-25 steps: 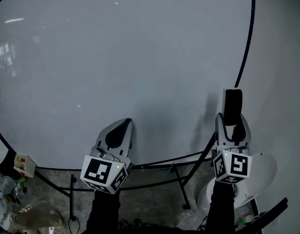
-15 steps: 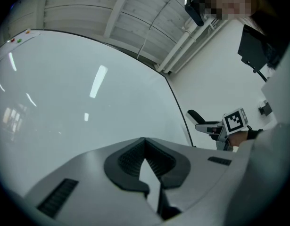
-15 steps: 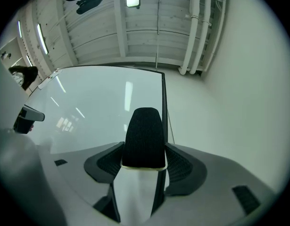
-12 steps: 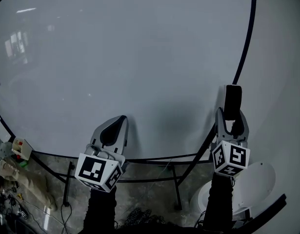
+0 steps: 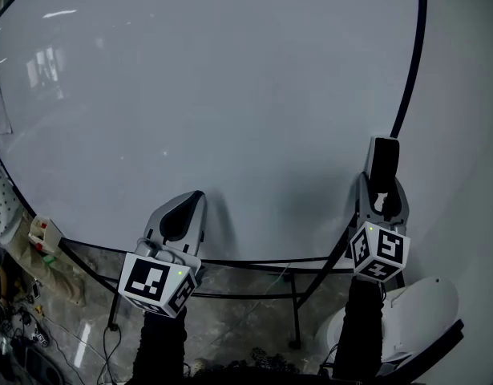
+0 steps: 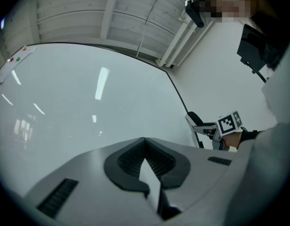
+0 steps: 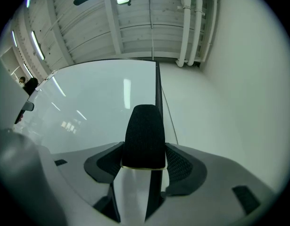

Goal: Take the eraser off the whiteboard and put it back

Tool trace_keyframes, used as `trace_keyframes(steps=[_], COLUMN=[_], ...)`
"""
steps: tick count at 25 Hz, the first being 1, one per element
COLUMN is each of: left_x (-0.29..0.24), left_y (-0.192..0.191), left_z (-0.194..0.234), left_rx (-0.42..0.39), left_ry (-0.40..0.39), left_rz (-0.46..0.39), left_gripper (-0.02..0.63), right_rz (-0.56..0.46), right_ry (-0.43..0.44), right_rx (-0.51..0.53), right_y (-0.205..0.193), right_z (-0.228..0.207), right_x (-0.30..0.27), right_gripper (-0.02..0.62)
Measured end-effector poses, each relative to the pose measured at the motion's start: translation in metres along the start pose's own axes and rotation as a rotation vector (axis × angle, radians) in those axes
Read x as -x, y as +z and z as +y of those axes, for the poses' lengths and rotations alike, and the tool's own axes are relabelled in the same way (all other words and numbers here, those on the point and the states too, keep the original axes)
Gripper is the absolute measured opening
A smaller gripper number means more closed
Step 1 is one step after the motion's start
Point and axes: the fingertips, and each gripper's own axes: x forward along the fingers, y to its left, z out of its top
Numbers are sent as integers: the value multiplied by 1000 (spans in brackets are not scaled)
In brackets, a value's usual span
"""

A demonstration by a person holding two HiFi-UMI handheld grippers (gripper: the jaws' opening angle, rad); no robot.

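The black felt eraser [image 5: 382, 165] with a pale base stands upright between the jaws of my right gripper [image 5: 381, 200], which is shut on it. It is held in front of the whiteboard [image 5: 214, 95], close to the board's dark right edge [image 5: 406, 95]. In the right gripper view the eraser [image 7: 145, 135] fills the gap between the pads, with the whiteboard [image 7: 97, 102] behind it. My left gripper [image 5: 184, 215] is shut with nothing in it, low before the board. From the left gripper view its pads meet, and the right gripper [image 6: 211, 129] shows far right.
The board's black stand legs [image 5: 294, 303] run below its lower edge. A white round object [image 5: 422, 307] sits on the floor at lower right. A small white box with red parts [image 5: 42, 233] and cables lie at lower left. A plain wall [image 7: 229, 79] lies right of the board.
The right gripper has shifted a little with the eraser still in its jaws. The left gripper has edged left and lower. The head view has swung, showing more floor clutter at left.
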Motion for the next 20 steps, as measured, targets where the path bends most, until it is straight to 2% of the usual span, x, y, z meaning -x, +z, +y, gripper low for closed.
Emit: trace_keyframes(steps=[9,20], left_x=[2,-2], left_y=[2,-1], left_z=[0,-4], left_rx=[-26,-33], left_ry=[19,1], left_rz=[27,31], left_gripper=[6,6], right_rz=[71,57], right_ry=[58,99], right_rx=[-32,-51], right_y=[-25,-25], right_z=[8,8], right_x=[-13,-13], right_gripper=[276,276])
